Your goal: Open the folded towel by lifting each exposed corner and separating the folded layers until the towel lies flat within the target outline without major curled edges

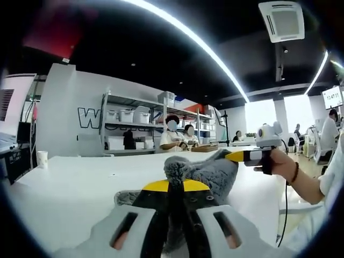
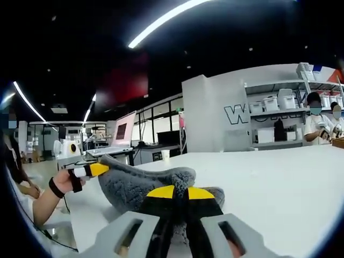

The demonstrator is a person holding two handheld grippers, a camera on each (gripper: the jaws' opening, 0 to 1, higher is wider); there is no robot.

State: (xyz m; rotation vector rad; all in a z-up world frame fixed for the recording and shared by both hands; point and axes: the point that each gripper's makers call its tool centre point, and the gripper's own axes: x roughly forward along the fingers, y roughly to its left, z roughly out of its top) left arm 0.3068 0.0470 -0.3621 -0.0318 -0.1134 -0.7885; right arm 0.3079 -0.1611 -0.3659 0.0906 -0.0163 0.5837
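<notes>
Stretching between both grippers, fluffy grey folded towel hangs just above white table, at 12 o'clock of each claw. Left gripper jaws closed, pinching one towel corner; right gripper likewise clamped on another, probably pulling apart to separate layers.

Two low, close tabletop views facing opposite ways, sharing the grey towel between.
</notes>
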